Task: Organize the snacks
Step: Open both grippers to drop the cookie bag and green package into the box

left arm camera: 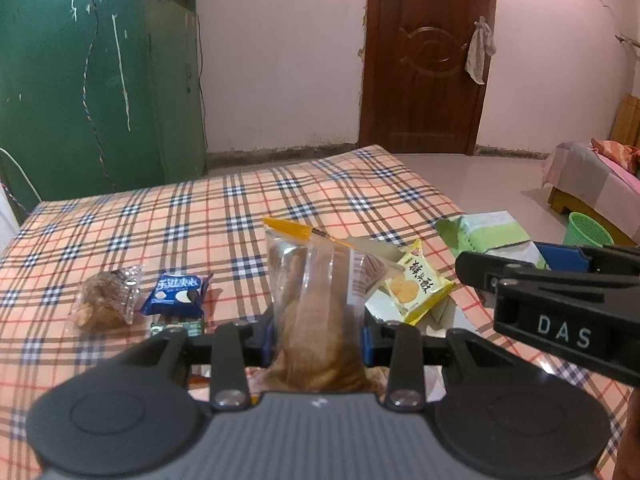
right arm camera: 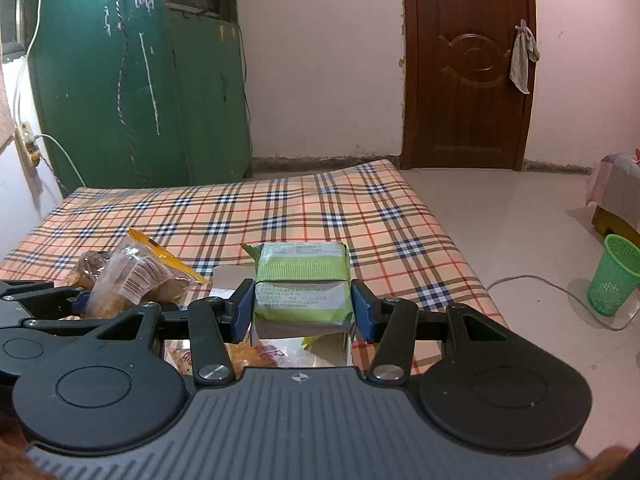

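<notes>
Over the checked desk, both hand-held grippers carried snacks toward a box.

On the left, the left hand-held gripper [left arm camera: 319, 338] was clenched on a clear bag of brown cakes [left arm camera: 316, 300], and the right hand-held gripper [right arm camera: 304, 310] was squeezing a green packet [right arm camera: 302, 280] — both were held up above the white box [right arm camera: 296, 340], not yet dropped in. Some snacks already lay inside the box, among them a yellow cracker pack [left arm camera: 416, 284]. A blue cookie pack [left arm camera: 176, 296] and a brown wrapped cake [left arm camera: 106, 300] were left out on the desk [left arm camera: 180, 208], so I think the job was about half done. The desk wore a peach plaid cloth. Behind it stood a green cupboard [left arm camera: 80, 80], a brown door [left arm camera: 424, 56] and pink walls — a green basket [right arm camera: 612, 280] sat on the floor.
</notes>
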Demonstrator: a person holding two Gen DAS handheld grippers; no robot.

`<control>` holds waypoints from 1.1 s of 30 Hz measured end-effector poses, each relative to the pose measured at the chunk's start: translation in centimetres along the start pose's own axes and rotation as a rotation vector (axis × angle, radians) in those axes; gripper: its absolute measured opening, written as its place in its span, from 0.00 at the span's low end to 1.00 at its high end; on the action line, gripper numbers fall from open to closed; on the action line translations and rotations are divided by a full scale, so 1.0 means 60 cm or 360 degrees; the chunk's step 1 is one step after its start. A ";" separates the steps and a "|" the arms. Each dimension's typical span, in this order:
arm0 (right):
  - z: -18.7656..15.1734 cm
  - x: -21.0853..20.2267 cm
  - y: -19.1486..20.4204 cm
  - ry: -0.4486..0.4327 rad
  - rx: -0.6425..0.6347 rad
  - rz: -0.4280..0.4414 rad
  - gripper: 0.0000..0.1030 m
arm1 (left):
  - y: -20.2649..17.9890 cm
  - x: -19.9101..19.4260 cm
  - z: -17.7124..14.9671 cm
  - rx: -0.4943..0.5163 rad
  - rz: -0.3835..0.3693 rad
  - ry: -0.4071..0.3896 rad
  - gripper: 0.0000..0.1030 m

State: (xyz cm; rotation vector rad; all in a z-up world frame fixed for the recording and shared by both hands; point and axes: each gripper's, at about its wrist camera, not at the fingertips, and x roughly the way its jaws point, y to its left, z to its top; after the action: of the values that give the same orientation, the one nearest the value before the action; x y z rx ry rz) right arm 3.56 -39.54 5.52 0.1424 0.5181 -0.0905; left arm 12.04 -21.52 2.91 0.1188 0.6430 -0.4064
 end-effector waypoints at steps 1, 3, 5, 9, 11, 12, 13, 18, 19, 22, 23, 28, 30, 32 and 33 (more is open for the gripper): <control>0.001 0.005 0.001 0.0005 0.0000 -0.0001 0.60 | 0.000 0.006 0.001 -0.0003 0.0000 0.0006 0.35; 0.001 0.013 0.003 0.0014 -0.0003 -0.0003 0.60 | 0.001 0.017 0.002 -0.0004 -0.0002 0.0019 0.35; 0.003 0.025 0.003 0.0023 -0.0006 -0.0008 0.60 | 0.003 0.029 0.004 -0.0007 -0.0004 0.0030 0.35; 0.005 0.047 0.003 0.0043 -0.0010 -0.0012 0.60 | 0.005 0.048 0.010 -0.0006 -0.0008 0.0040 0.35; 0.006 0.057 0.003 0.0052 -0.0011 -0.0017 0.60 | 0.008 0.056 0.013 -0.0012 -0.0011 0.0045 0.35; 0.006 0.062 0.003 0.0058 -0.0012 -0.0016 0.60 | 0.008 0.061 0.014 -0.0013 -0.0013 0.0050 0.35; 0.006 0.068 0.004 0.0063 -0.0014 -0.0017 0.60 | 0.009 0.066 0.016 -0.0013 -0.0014 0.0054 0.35; 0.006 0.092 0.007 0.0083 -0.0022 -0.0023 0.60 | 0.014 0.088 0.022 -0.0017 -0.0035 0.0071 0.35; 0.006 0.096 0.007 0.0085 -0.0023 -0.0028 0.60 | 0.015 0.092 0.024 -0.0018 -0.0039 0.0074 0.35; 0.007 0.109 0.007 0.0093 -0.0019 -0.0034 0.60 | 0.018 0.106 0.027 -0.0036 -0.0068 0.0087 0.35; 0.007 0.112 0.006 0.0096 -0.0020 -0.0039 0.61 | 0.019 0.113 0.028 -0.0037 -0.0090 0.0097 0.35; 0.002 0.116 -0.002 0.0106 0.0001 -0.0056 0.75 | 0.031 0.125 0.021 -0.0106 -0.0161 0.0134 0.55; 0.001 0.110 -0.003 0.0101 0.0007 -0.0061 0.76 | 0.031 0.118 0.019 -0.0099 -0.0160 0.0120 0.56; 0.000 0.101 -0.001 0.0090 0.0010 -0.0062 0.78 | 0.031 0.110 0.019 -0.0090 -0.0140 0.0113 0.58; 0.001 0.096 0.000 0.0081 0.0010 -0.0059 0.78 | 0.032 0.105 0.020 -0.0092 -0.0130 0.0105 0.58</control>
State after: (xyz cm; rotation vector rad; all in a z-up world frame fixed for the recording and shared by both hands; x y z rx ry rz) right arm 8.57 -39.82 2.67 0.1417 0.5717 -0.1253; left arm 18.05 -22.13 0.01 0.0512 0.7258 -0.4636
